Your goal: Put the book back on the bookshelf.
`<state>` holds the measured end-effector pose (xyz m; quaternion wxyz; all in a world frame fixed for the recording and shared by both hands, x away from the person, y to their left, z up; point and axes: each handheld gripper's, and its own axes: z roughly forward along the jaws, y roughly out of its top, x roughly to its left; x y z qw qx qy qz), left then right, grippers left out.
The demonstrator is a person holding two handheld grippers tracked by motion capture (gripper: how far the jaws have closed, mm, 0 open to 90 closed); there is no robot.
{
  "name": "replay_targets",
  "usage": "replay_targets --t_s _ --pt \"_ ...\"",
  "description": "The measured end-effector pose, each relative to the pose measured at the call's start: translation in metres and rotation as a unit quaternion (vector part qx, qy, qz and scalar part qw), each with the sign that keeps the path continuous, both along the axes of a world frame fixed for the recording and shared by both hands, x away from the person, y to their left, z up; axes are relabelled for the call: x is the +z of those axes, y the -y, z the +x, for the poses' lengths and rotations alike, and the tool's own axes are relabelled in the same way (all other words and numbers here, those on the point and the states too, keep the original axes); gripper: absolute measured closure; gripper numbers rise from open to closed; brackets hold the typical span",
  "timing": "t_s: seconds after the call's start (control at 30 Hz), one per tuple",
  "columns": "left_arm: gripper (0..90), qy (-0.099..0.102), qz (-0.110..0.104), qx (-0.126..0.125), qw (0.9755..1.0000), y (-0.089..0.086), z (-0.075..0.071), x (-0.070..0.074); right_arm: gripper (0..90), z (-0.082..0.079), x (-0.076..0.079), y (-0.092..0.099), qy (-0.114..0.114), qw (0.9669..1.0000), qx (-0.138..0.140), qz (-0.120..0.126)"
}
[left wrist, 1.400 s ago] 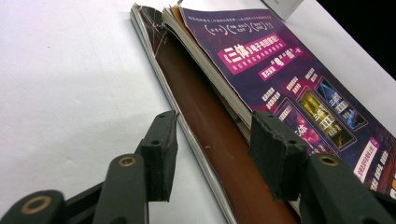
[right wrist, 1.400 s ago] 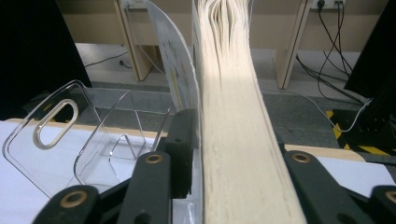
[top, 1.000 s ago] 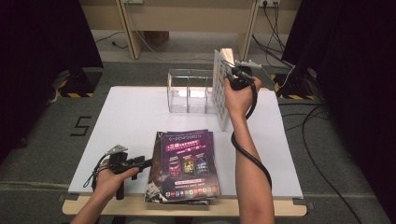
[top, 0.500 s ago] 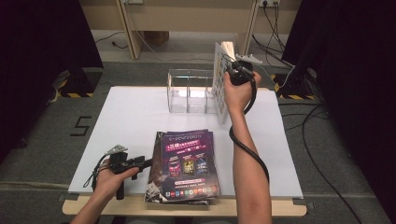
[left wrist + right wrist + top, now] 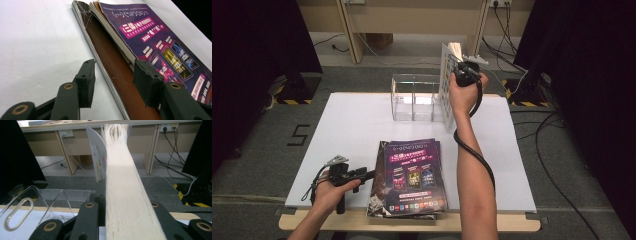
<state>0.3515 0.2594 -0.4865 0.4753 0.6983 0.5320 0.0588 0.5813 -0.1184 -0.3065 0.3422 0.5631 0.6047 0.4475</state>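
A thick book (image 5: pixel 447 82) is held up on its edge by the right gripper (image 5: pixel 463 75), at the far side of the white table (image 5: pixel 352 120). The jaws are closed on the book from both sides, and the pale page edges (image 5: pixel 122 195) are seen running up between them in the right gripper view (the cover on one side has fallen a little open near the top). The book is held just beside the right end of a clear plastic box (image 5: pixel 417 97) with dividers. Whether the book touches the box cannot be told.

Near the front edge of the table, a stack of magazines (image 5: pixel 409 175) is laid flat, and a purple cover (image 5: pixel 155 42) is on top. The left gripper (image 5: pixel 362 175) is held low at the left side of this stack. Its jaws are held apart, and nothing is pinched by them. In the left gripper view, one black finger (image 5: pixel 86 80) is seen over the bare table, and the other finger (image 5: pixel 147 80) is seen over the edge of the stack. The brown edge of a lower magazine (image 5: pixel 110 65) is seen between them.
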Motion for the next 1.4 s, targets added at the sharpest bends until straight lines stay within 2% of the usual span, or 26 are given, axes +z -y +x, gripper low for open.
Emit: replay_targets --t_s 0.1,0.17,0.33,0.4,0.47,0.63,0.83,1.13,1.4 --pt "51.6 0.001 -0.001 0.002 1.0000 -0.001 0.001 0.001 74.2 0.001 -0.001 -0.001 0.003 1.0000 -0.002 -0.001" --pt "51.6 0.004 -0.003 0.006 1.0000 -0.003 0.001 0.002 74.0 0.002 -0.011 -0.005 0.010 0.9998 -0.004 -0.014" --pt "51.6 0.003 -0.001 0.005 1.0000 -0.003 0.000 0.001 72.9 -0.003 -0.017 -0.008 0.022 0.9993 -0.008 -0.028" --pt "51.5 0.004 -0.002 0.004 1.0000 -0.003 -0.001 0.001 72.0 -0.005 -0.017 -0.008 0.022 0.9993 -0.013 -0.028" --pt "51.4 0.005 0.000 0.001 1.0000 -0.002 -0.001 0.002 65.6 -0.005 -0.020 -0.004 0.010 0.9998 -0.008 -0.018" --pt "51.3 0.004 0.000 0.001 1.0000 0.000 -0.002 0.001 64.5 -0.010 -0.024 -0.001 -0.001 0.9998 0.000 -0.019" --pt "50.6 0.005 0.001 -0.001 1.0000 0.002 -0.002 0.000 62.4 -0.018 -0.022 0.001 -0.008 0.9999 0.013 -0.005" --pt "48.7 0.007 0.005 -0.004 1.0000 0.005 -0.004 0.000 62.3 -0.037 -0.020 0.003 -0.003 0.9998 0.018 -0.007" --pt "48.1 0.011 0.006 -0.006 0.9999 0.007 -0.006 0.002 62.3 -0.051 -0.015 0.002 0.001 0.9997 0.024 0.002"
